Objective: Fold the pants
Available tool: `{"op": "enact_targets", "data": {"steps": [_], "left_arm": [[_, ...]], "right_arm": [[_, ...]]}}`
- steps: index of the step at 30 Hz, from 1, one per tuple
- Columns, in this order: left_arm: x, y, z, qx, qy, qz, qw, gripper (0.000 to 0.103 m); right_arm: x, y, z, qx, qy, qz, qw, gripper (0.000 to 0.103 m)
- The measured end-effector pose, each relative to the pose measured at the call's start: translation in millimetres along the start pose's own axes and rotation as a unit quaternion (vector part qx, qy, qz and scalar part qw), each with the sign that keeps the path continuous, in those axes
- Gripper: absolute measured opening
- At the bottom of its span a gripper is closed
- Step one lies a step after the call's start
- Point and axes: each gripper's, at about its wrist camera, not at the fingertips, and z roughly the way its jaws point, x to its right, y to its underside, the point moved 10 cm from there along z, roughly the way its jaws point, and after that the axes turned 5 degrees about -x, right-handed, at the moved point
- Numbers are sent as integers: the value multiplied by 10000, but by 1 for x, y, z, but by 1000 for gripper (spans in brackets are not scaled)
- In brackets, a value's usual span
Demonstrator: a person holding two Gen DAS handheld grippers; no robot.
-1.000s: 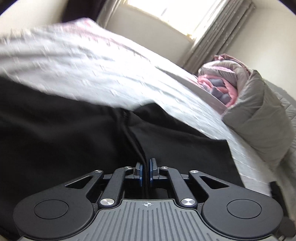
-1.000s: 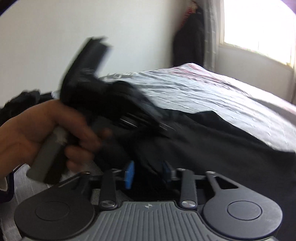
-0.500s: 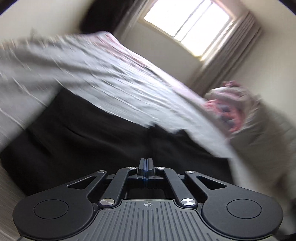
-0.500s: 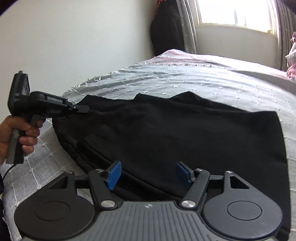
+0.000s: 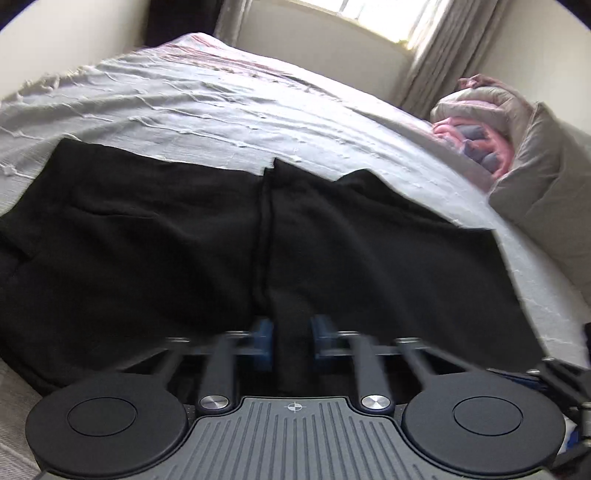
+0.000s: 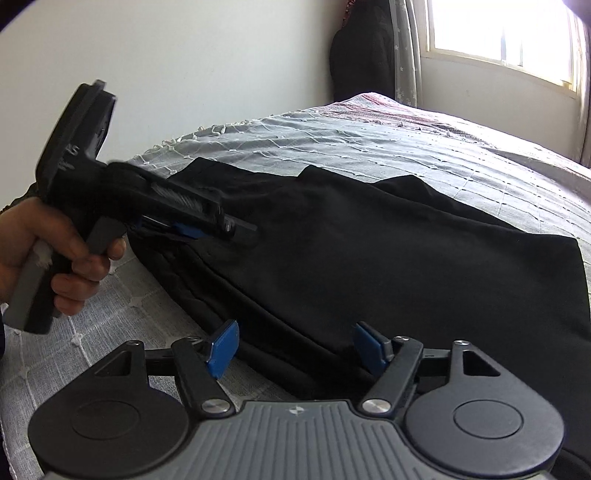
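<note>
Black pants [image 5: 184, 240] lie flat across the bed, folded along a middle seam. My left gripper [image 5: 290, 341] sits low over that seam, blurred, its blue pads a little apart, dark cloth showing in the gap; no grip is visible. In the right wrist view a hand [image 6: 37, 251] holds the left gripper [image 6: 236, 230] just above the pants [image 6: 369, 258], left of their middle. My right gripper [image 6: 295, 347] is at the pants' near edge. Its jaws are opening, wide apart, and the cloth's folded edge runs between the pads untouched.
A grey-white quilted bedspread [image 5: 221, 103] covers the bed. Folded pink and grey bedding [image 5: 491, 122] and a grey pillow [image 5: 546, 177] sit at the right. A window [image 6: 498, 33] and a dark hanging garment [image 6: 362, 48] are at the far wall.
The left gripper's pads, shut before, have parted a little, and it has swung in over the pants' seam. The right gripper's jaws have spread much wider. The pants now lie flat.
</note>
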Motion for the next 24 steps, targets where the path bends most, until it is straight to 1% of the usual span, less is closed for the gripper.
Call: {"op": "enact_targets", "data": {"steps": [2, 3, 6, 8, 11, 13, 17, 19, 21, 24], "left_arm": [[-4, -3, -3, 44, 53, -80, 9999, 7], [-6, -5, -7, 101, 13, -89, 9999, 3], [-15, -12, -26, 357, -265, 75, 9990, 3], [-28, -18, -42, 539, -443, 135, 9975, 3], [-59, -22, -63, 728, -854, 114, 9936, 3], [-82, -23, -75, 818, -1068, -12, 9909, 3], [-123, -24, -86, 853, -1303, -270, 9874, 3], [-137, -23, -88, 826, -1334, -425, 9867, 3], [-139, -21, -87, 768, -1339, -420, 9871, 3], [-139, -22, -82, 669, -1604, -261, 9844, 7]], "right_arm": [[1, 0, -1, 3, 14, -16, 10000, 71], [2, 0, -2, 12, 17, -8, 10000, 71], [8, -2, -5, 59, 58, 77, 9999, 71], [13, -3, -7, 96, 86, 156, 9998, 71], [18, -3, -11, 122, 132, 231, 9996, 71], [20, -3, -13, 131, 168, 264, 9994, 71], [25, -3, -14, 107, 220, 358, 9991, 71], [28, -1, -13, 72, 247, 409, 9988, 71], [28, 0, -13, 42, 248, 445, 9987, 71], [29, 2, -13, 10, 243, 470, 9986, 71]]}}
